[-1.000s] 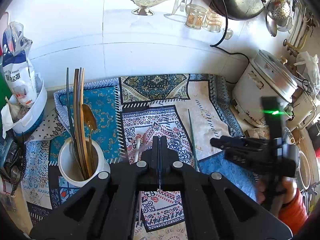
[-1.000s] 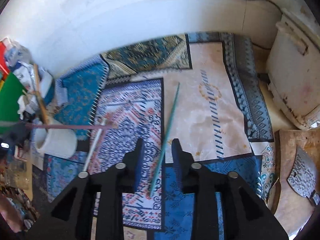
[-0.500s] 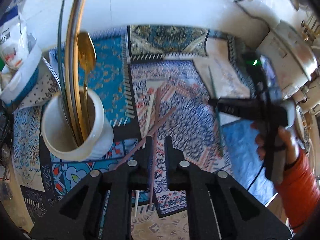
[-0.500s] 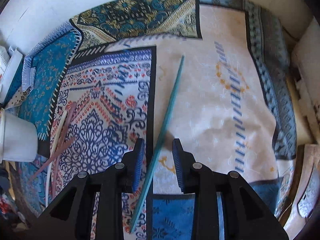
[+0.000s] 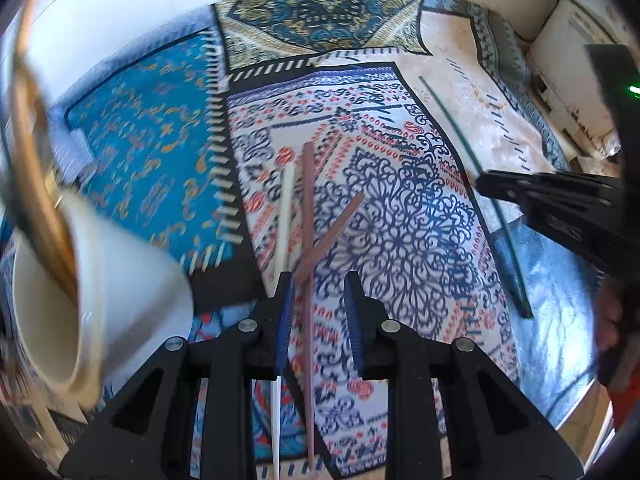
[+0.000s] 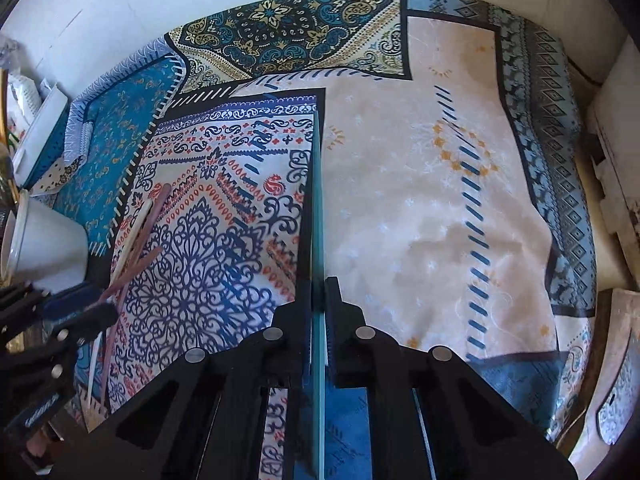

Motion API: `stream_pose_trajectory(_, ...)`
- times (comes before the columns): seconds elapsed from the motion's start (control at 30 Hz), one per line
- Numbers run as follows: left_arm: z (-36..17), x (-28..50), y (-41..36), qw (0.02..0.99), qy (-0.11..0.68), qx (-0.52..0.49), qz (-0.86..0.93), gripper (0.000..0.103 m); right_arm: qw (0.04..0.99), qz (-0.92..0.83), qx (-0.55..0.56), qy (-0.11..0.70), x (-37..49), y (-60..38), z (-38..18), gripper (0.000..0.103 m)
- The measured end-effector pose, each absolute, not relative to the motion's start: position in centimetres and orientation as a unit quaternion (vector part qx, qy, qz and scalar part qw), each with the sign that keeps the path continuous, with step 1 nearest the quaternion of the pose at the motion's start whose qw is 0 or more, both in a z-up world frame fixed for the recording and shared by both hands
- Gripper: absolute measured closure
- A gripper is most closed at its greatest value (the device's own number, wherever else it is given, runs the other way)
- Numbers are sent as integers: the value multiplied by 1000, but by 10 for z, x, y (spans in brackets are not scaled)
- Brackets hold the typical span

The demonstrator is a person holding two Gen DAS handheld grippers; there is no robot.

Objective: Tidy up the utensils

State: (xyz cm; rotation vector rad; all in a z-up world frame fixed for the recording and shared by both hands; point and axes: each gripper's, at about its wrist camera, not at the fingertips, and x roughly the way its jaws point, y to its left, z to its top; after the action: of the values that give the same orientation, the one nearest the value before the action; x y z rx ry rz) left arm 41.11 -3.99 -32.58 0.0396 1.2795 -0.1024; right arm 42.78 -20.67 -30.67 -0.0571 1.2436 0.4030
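Patterned cloth [image 5: 384, 208] in blue, cream and red panels covers the table, with a white wall [image 6: 120, 4] behind it.

Left gripper [image 5: 320, 312]: jaws parted, nothing clamped. Between and just ahead of the fingers lie three chopsticks on the cloth. A white chopstick [image 5: 285, 220] and a pink chopstick [image 5: 308, 208] run side by side away from the camera; a second pink chopstick [image 5: 332, 236] lies tilted across the first. Whether the fingers touch any of them cannot be determined from this view.

A white cup [image 5: 120, 292] stands just left of the left gripper. Brown and gold utensils [image 5: 36, 184] lean out of it, blurred at the frame edge.

Right gripper [image 6: 319, 308]: jaws closed almost fully on a teal chopstick [image 6: 317, 208]. The chopstick passes straight between the fingers and extends forward along the border between the blue-and-red panel and the cream panel. In the left wrist view the same chopstick [image 5: 472, 160] appears as a dark green rod, with the right gripper [image 5: 486, 184] at its middle.

A white appliance body [image 6: 616, 160] occupies the right edge of the table.
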Motion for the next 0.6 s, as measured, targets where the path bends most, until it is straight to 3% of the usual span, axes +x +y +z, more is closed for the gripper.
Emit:
stream_pose_trajectory(0.23, -343, 432, -53, 792, 605, 66, -37, 79, 802, 202, -1, 562, 406, -231, -285, 97)
stream_pose_trajectory(0.4, -344, 435, -51, 790, 609, 64, -33, 98, 812, 210, 12, 545, 409, -238, -268, 97)
stream_pose_trajectory(0.6, -332, 425, -36, 801, 597, 26, -39, 99, 821, 220, 24, 527, 402, -231, -250, 98)
